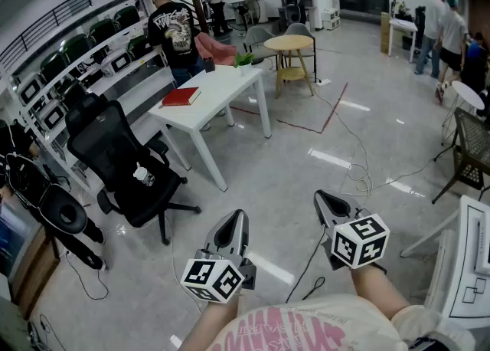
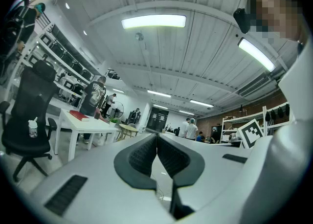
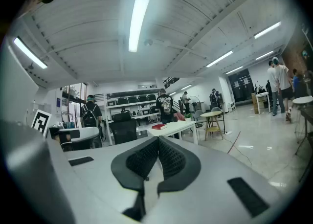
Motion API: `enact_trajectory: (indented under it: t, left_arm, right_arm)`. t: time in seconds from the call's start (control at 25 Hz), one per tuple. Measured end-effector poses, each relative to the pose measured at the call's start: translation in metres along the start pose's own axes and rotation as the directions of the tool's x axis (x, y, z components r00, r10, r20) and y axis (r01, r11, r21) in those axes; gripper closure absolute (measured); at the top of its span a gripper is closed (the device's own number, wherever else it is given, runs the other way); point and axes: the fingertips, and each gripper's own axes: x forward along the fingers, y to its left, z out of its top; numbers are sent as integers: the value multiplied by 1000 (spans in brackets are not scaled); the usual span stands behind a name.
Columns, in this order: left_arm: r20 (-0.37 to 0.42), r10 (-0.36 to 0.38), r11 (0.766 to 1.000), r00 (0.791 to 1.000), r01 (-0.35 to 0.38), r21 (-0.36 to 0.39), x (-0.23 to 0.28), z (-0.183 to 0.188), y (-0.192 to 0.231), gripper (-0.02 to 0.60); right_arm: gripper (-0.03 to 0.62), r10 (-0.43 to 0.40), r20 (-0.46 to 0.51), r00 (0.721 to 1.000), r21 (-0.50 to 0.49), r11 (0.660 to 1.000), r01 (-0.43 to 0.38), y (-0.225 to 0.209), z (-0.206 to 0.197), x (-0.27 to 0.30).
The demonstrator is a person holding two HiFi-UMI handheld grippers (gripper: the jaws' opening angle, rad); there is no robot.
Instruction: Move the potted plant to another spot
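The potted plant, small and green, stands at the far end of a white table across the room. It also shows as a speck of green in the left gripper view and in the right gripper view. My left gripper and right gripper are held side by side near my body, far from the table. Both point roughly level over the floor. In each gripper view the jaws meet with nothing between them: left, right.
A red book lies on the white table. A black office chair stands left of my path, and a person in a black shirt behind the table. A round yellow table lies beyond, cables cross the floor, and a white desk is at right.
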Motion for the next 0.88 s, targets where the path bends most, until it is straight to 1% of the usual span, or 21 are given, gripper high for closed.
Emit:
enact_trajectory:
  t: [0.16,0.48,0.64,0.8,0.88]
  left_arm:
    - [1,-4,1000,1000,4,-23,6,-3,-3,557]
    - [13,11,1000,1000,-11,-11,26,2,4,557]
    - [29,14,1000,999,-13,-19,42,2,4,557]
    - [51,19,1000,999,-17,-25,57,6,-2,557]
    - [56,28,999,998,-26,-35,62,-1,-4,557]
  right_arm:
    - [580,0,-7,1000,-13,1000,0,-6,-1,0]
    - [580,1,-1,1000,-29,1000,-1,-23,9,16]
    - [580,10,21,1000,-21,1000,-10,-38,16,22]
    - [580,16,12,1000,-40,999,-16,-55,23,27]
    - [579,17,8,1000,-36,999,-17,-66,19,27]
